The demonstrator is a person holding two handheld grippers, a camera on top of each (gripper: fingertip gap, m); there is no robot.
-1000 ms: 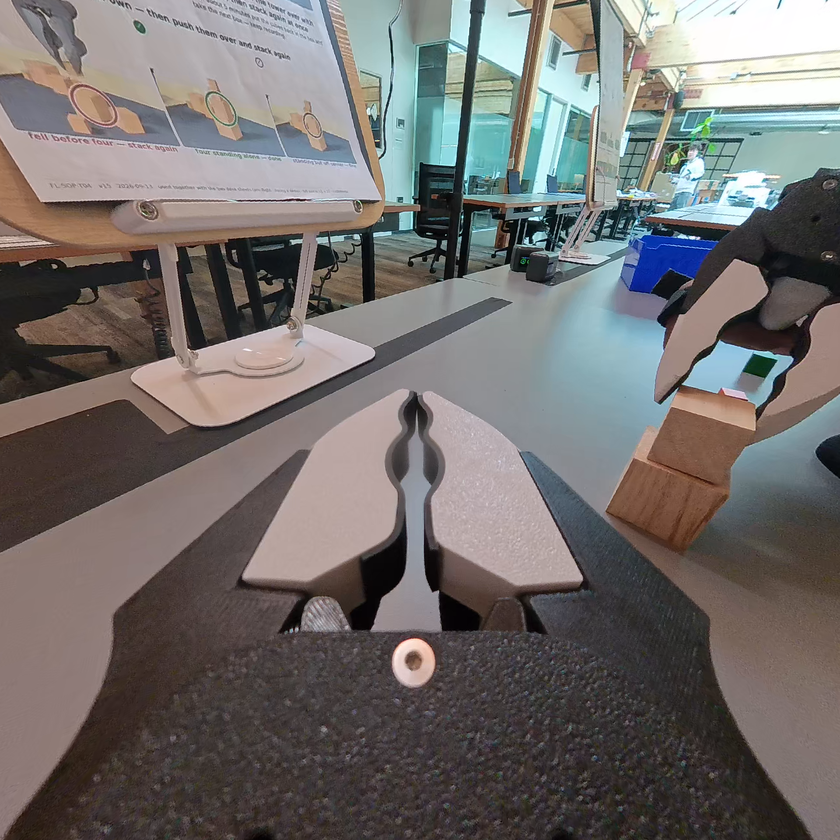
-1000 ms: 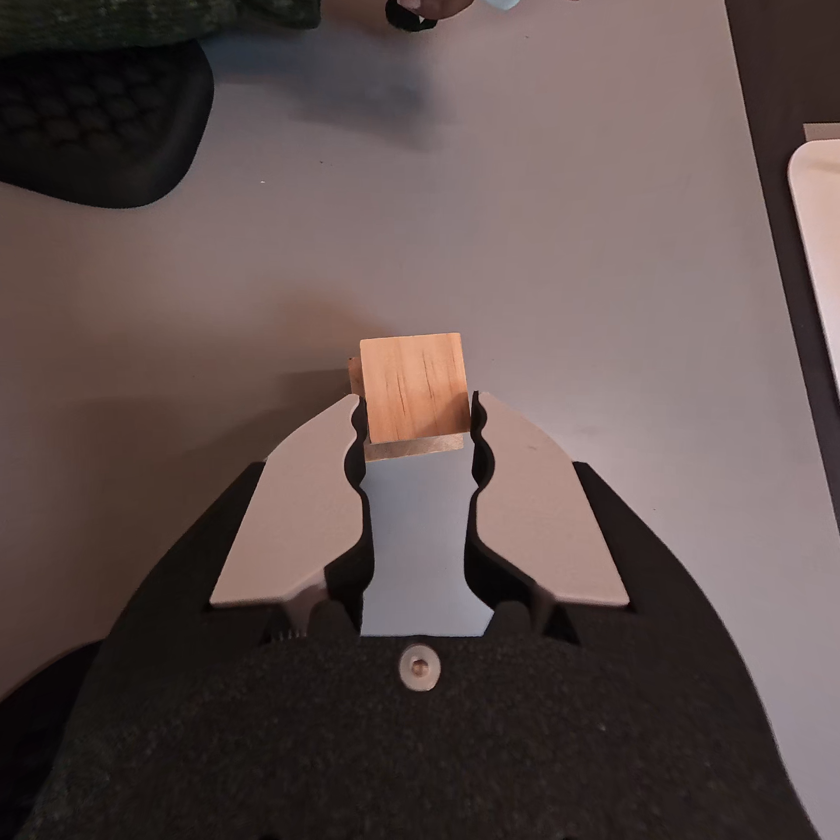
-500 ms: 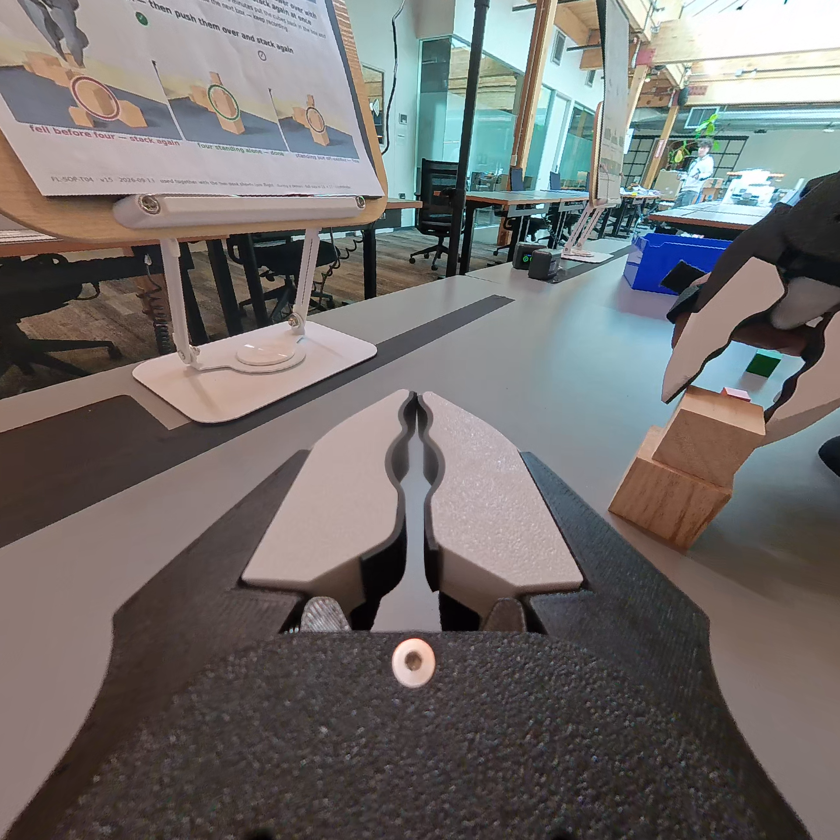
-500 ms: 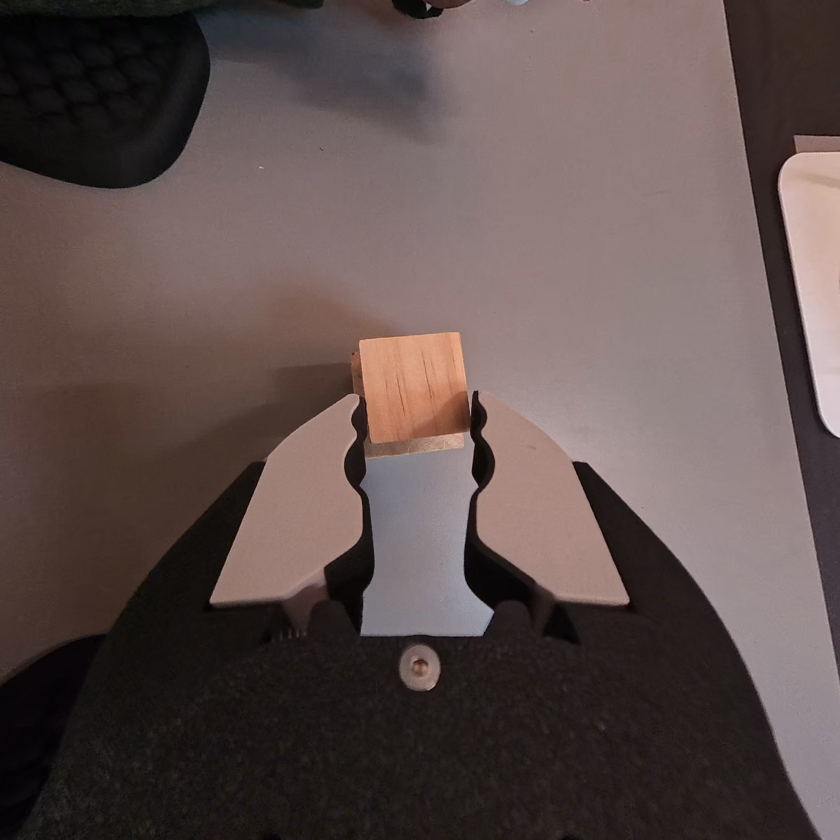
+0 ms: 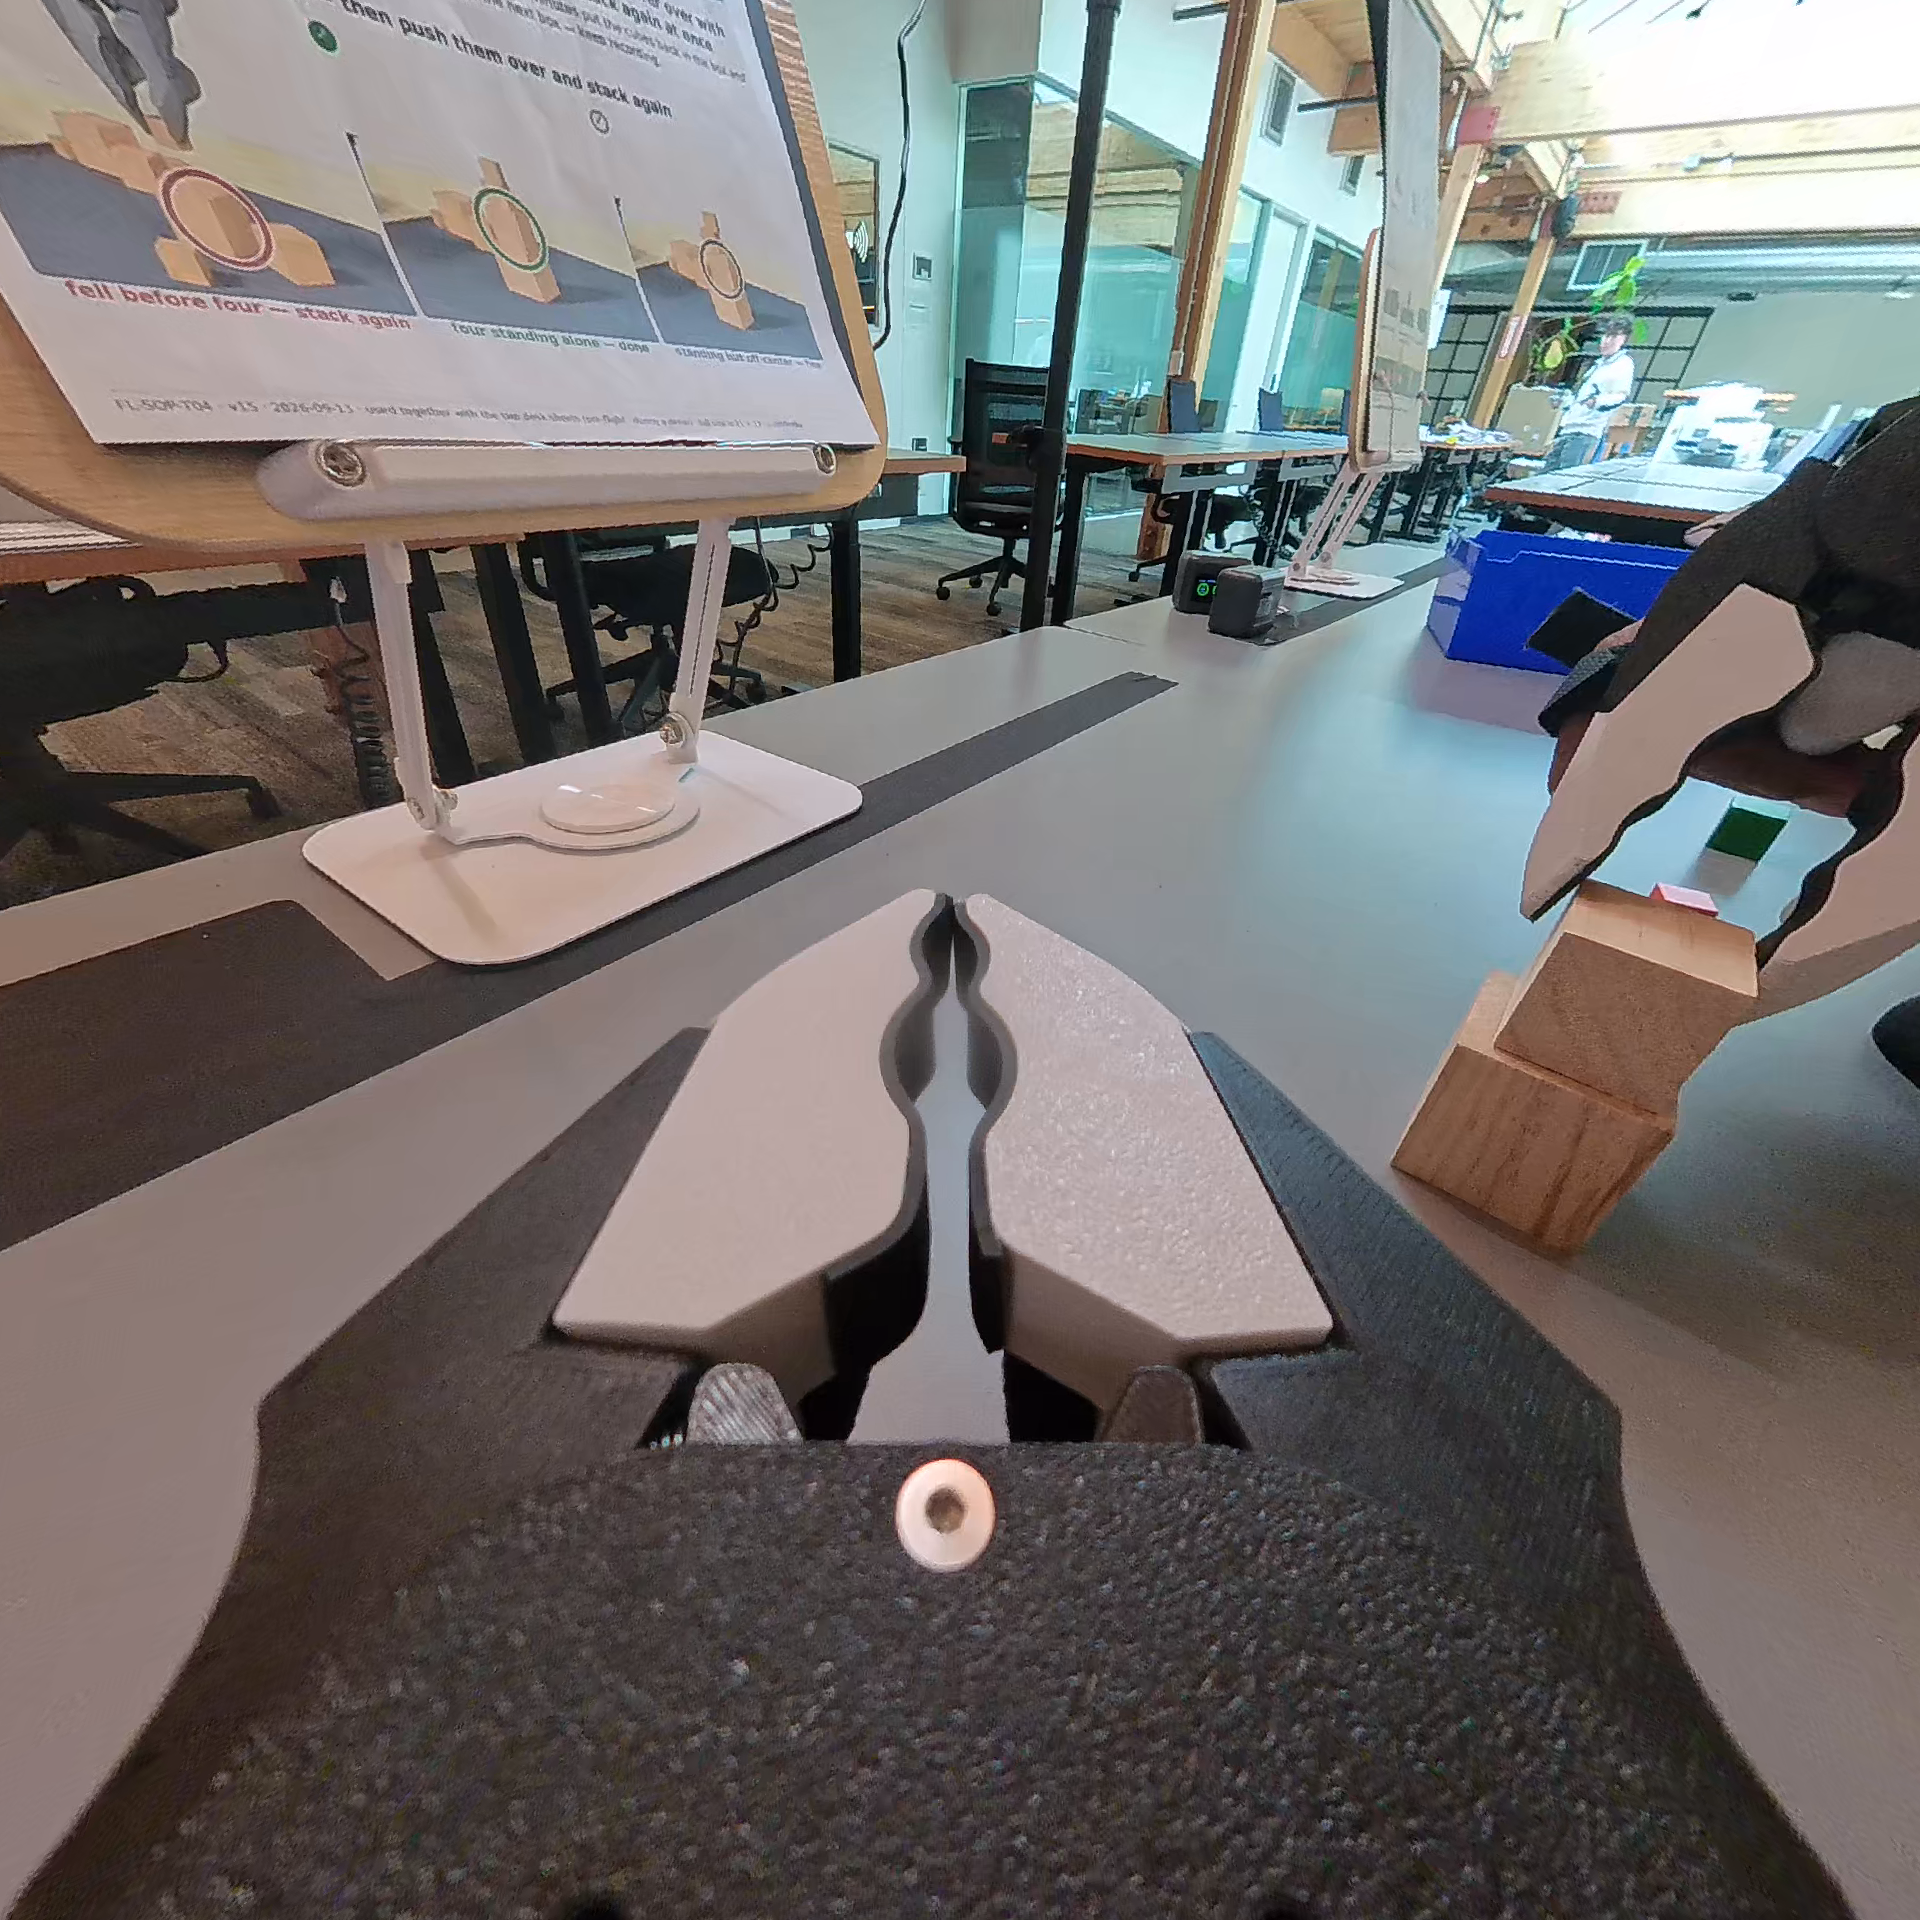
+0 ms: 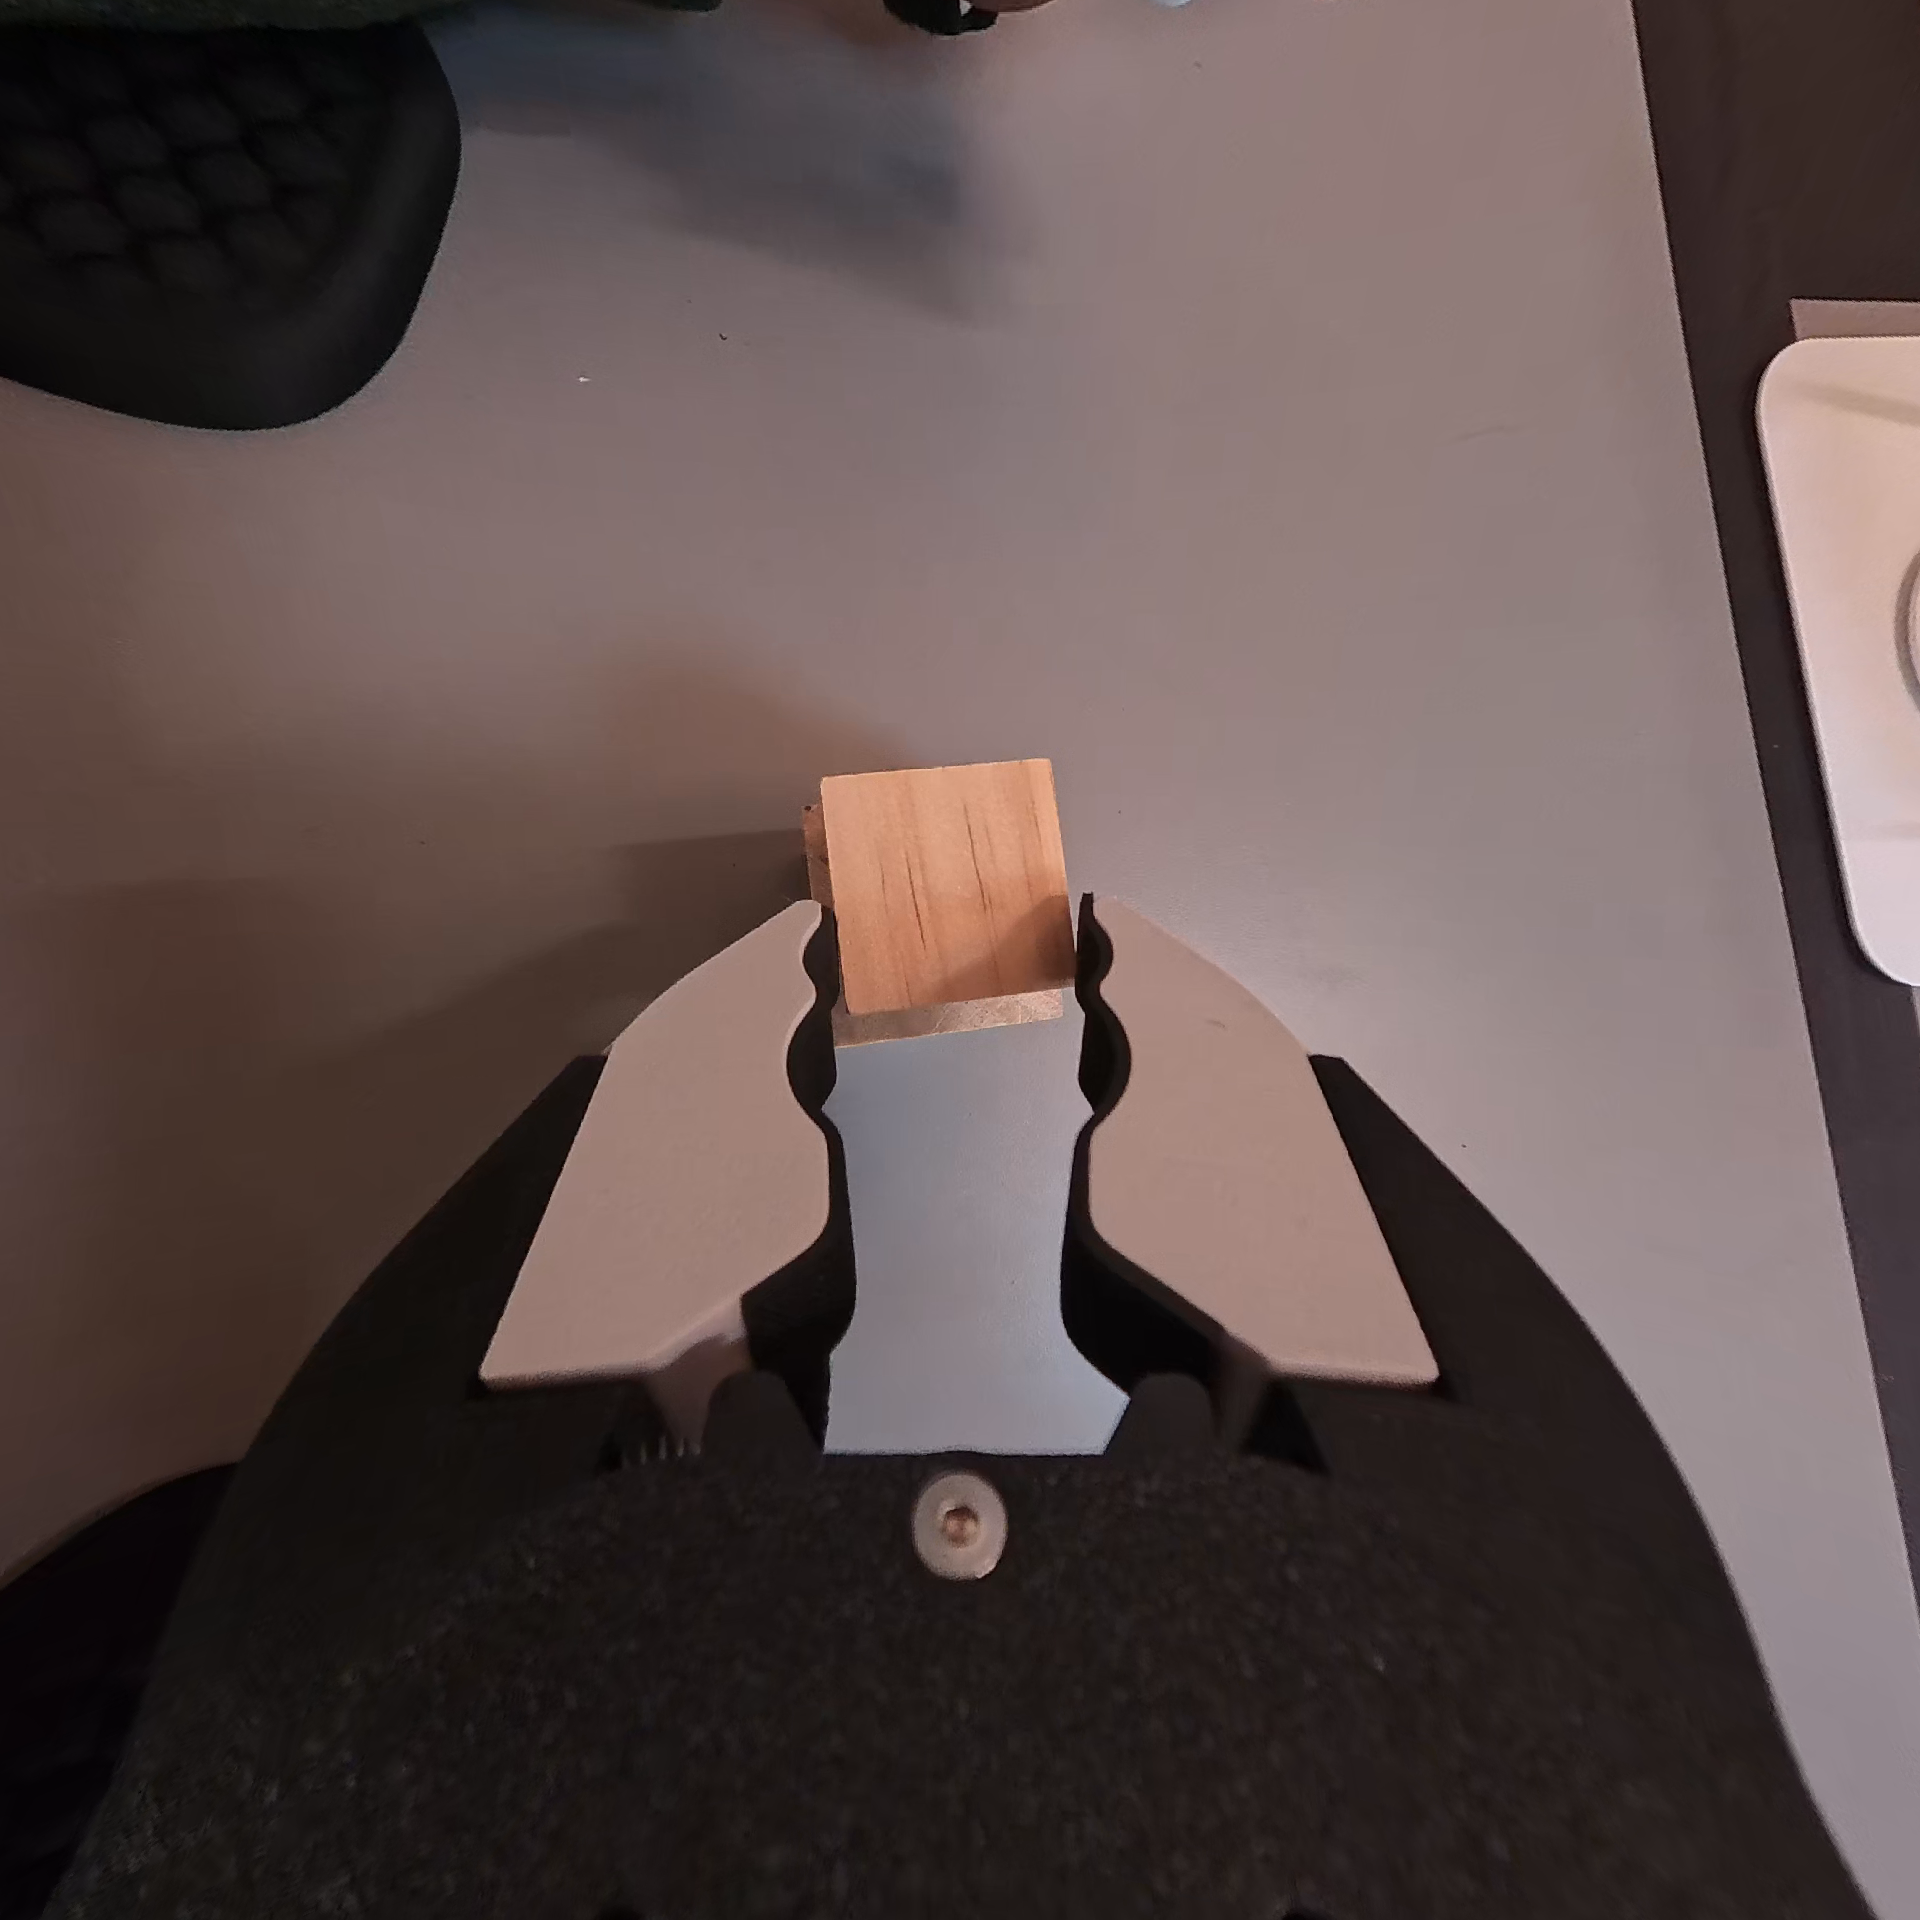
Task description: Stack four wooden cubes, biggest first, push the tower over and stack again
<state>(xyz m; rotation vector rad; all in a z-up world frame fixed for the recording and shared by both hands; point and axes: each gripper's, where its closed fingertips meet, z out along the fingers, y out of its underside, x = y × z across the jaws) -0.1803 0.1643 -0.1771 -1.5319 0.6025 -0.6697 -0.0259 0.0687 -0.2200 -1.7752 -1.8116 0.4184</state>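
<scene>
The grey table point(image 5: 1299, 831) carries a white stand base point(image 5: 582, 842) at ten o'clock and two stacked wooden blocks point(image 5: 1538, 1132) at three o'clock.

Right gripper point(image 6: 951, 914): edged slightly toward the frame edge in the left view, away from my left one.
Upper block point(image 5: 1631, 1008): carried the same way between my pads.
Stand base point(image 6: 1849, 644): more of it shows in my right view.
Green sleeve, top edge: apparently slipped almost out of sight.
</scene>
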